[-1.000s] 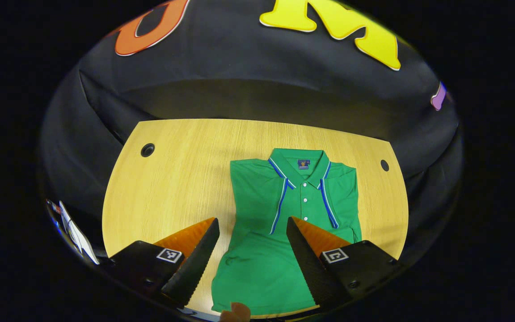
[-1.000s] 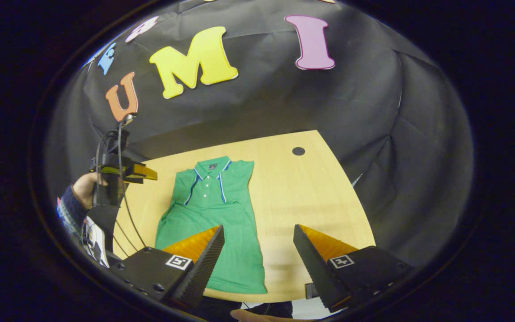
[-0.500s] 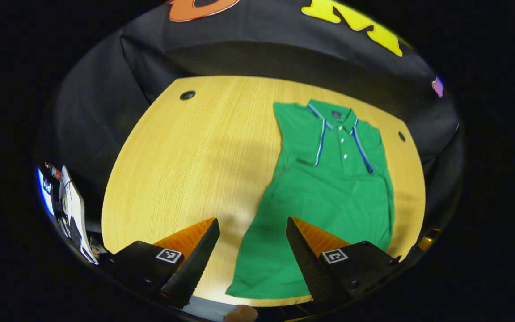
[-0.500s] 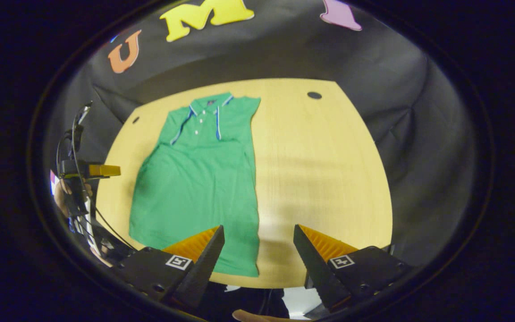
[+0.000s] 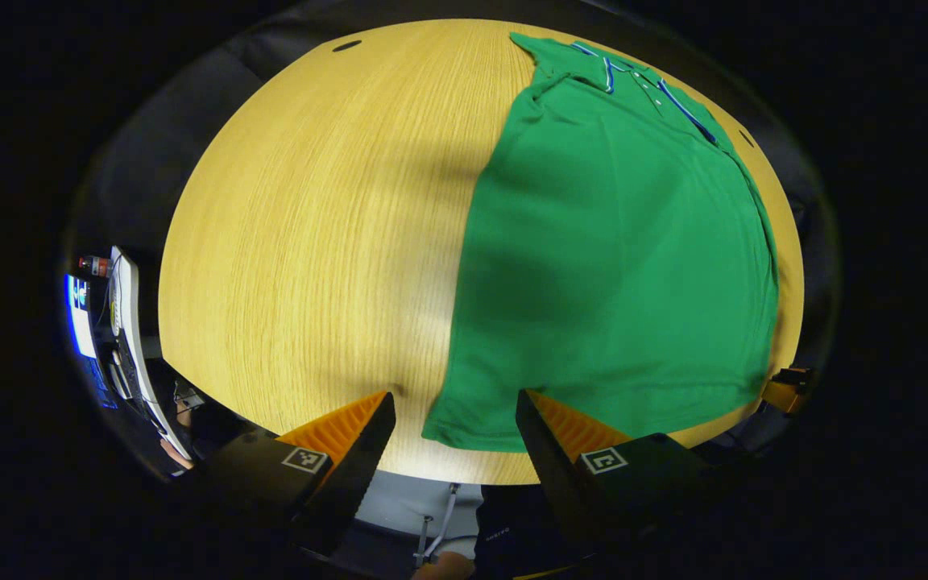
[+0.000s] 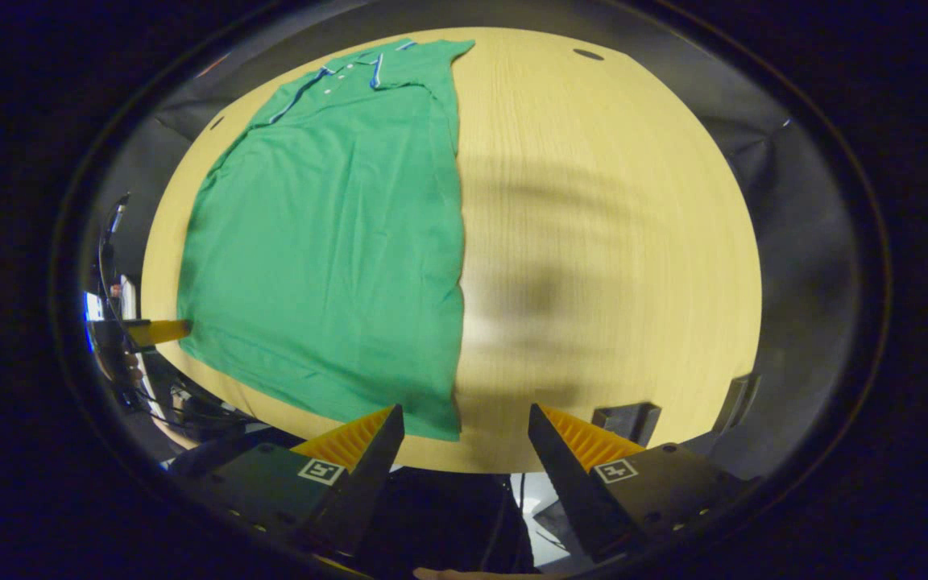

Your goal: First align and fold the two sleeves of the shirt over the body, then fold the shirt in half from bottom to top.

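A green polo shirt (image 5: pixel 617 242) lies flat on the wooden table (image 5: pixel 311 225), collar at the far end and sleeves folded in, so it forms a long narrow shape. My left gripper (image 5: pixel 454 395) hangs open over the hem's left corner (image 5: pixel 440 431), touching nothing. In the right gripper view the shirt (image 6: pixel 335 242) fills the left half of the table. My right gripper (image 6: pixel 465 408) is open above the hem's right corner (image 6: pixel 444 427). Each gripper also appears at the shirt's far hem corner in the other's view: the left gripper (image 6: pixel 158 330) and the right gripper (image 5: pixel 782 387).
The table has cable holes near its far corners (image 5: pixel 347 46) (image 6: pixel 589 55). A small dark block (image 6: pixel 629 419) sits at the table's front edge, right of my right gripper. A lit screen and clutter (image 5: pixel 81 314) stand off the table's left side. The table edge runs just below both grippers.
Both grippers have dropped and tilted down toward the shirt's near hem, so the shirt looms larger and the wall has left view. The shirt itself has not moved.
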